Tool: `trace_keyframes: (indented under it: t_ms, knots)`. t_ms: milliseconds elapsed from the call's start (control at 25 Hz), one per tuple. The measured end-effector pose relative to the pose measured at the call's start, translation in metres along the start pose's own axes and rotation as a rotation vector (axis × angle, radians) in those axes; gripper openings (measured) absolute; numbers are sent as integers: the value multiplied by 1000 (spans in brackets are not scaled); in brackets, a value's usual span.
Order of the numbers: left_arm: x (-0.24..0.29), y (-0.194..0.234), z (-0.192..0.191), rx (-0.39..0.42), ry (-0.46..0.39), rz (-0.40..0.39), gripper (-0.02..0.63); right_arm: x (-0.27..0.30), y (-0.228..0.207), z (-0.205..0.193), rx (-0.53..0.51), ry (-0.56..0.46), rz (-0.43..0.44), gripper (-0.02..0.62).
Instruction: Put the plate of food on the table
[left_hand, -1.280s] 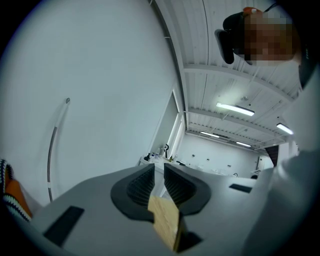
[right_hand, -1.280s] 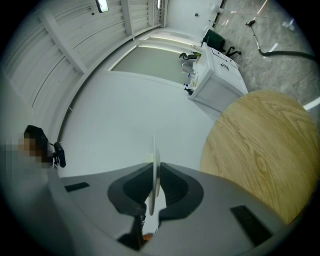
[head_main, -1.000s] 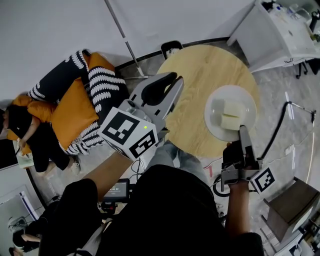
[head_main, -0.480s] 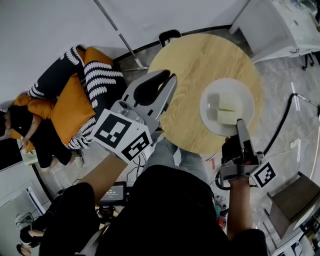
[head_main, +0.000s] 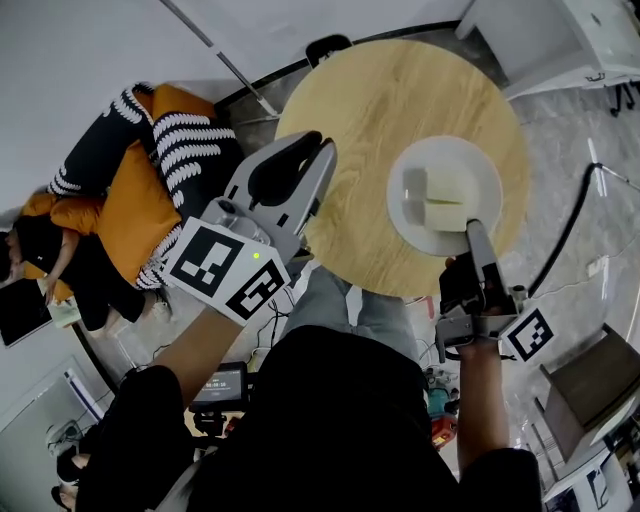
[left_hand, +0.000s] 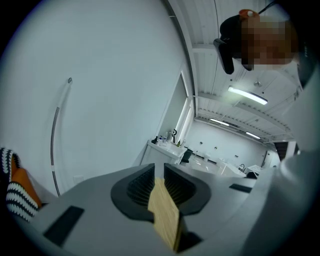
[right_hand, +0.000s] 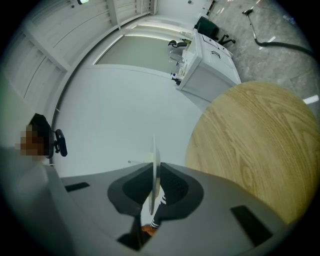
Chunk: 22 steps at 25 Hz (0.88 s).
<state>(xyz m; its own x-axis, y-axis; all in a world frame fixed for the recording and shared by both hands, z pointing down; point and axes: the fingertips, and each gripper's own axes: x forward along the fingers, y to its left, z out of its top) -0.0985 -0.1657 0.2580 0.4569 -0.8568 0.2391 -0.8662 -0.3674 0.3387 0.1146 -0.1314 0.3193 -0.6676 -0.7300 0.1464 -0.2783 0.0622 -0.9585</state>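
Plate (head_main: 482, 178): near rim clamped in right gripper (head_main: 468, 230).

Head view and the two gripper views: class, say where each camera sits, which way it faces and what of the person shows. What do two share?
Head view: on the person's head, facing steeply down at table, plate, left gripper and right gripper; torso shows.
Left gripper view: on that gripper, facing a wall; person's head shows.
Right gripper view: on that gripper, facing along the edge-on plate; head at left.
Shared: plate, in head and right gripper views.
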Motion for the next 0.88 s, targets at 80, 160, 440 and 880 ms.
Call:
trace_keyframes:
  t_ms: [80,160,440,880]
  knots:
    - [9,3,-7,2,6,-2,66,4,-11,2,3,2,-3,34]
    - [22,14,-26,-8,28,5,66,11,-34,0,19,11,-20,34]
    - [34,23,-35,-21,68,13,66,21,-46,-1,34,35,-40,34]
    - [57,36,-101,-45,138,7,66,37,-110,-8,66,40,-60,34]
